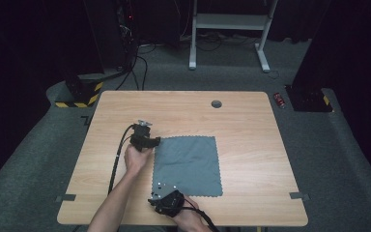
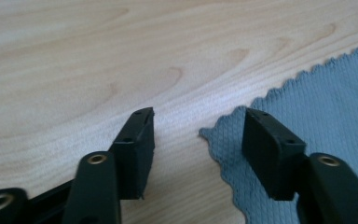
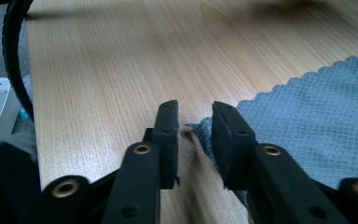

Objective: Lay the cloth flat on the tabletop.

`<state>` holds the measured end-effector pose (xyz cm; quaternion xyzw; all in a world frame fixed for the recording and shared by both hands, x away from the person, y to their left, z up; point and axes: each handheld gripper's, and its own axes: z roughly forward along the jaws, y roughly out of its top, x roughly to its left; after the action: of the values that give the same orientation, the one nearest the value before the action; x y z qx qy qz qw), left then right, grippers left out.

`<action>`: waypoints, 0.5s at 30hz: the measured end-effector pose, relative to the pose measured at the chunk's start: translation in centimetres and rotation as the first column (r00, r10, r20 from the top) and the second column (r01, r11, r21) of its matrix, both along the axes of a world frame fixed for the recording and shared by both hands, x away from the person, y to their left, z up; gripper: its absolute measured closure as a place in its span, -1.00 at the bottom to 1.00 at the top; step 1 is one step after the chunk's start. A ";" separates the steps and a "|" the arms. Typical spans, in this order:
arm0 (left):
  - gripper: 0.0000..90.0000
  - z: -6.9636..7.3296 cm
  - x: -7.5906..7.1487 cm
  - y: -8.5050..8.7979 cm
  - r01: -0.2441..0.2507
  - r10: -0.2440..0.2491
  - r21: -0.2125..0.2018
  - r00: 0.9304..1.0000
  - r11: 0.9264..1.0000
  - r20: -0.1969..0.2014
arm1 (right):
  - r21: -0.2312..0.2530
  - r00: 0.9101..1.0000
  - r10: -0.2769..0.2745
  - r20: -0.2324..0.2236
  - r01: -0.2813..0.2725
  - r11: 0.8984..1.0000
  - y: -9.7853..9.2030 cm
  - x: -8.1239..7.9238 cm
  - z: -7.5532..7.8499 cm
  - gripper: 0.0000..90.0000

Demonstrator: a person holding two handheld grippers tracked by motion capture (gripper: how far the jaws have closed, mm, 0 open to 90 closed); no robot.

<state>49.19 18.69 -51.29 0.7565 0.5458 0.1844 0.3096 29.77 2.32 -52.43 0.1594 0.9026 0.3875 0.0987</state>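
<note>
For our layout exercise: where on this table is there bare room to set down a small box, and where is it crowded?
Free: the wooden table right of the grey cloth, and the far strip around the round grommet. Crowded: the cloth's left side, where the left gripper and right gripper work its corners.

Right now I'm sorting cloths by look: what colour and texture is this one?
The cloth is blue-grey with a fine diamond weave and scalloped edges, clearest in the right gripper view.

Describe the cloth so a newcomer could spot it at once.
On the light wooden table, look near the middle of the person's side. The blue-grey cloth lies flat there, square, with scalloped edges and a fine grid weave, both grippers at its left corners.
</note>
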 end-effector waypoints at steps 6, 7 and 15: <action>0.32 0.2 0.0 -0.8 0.018 -0.018 0.059 1.000 0.998 0.001 | -0.010 1.000 0.001 0.007 -0.001 1.000 0.0 -0.1 0.1 0.75; 0.37 0.2 0.0 -0.8 0.018 -0.018 0.059 1.000 0.998 0.001 | -0.010 1.000 0.001 0.007 -0.001 1.000 0.0 -0.1 0.1 0.75; 0.93 0.2 0.0 -1.5 0.082 -0.082 0.040 0.997 0.996 -0.003 | -0.027 0.999 -0.021 0.030 0.022 0.999 0.1 0.0 0.1 0.99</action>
<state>49.19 17.23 -51.08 0.7844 0.5107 0.1822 0.3012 29.75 2.41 -52.30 0.1621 0.9045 0.3763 0.1184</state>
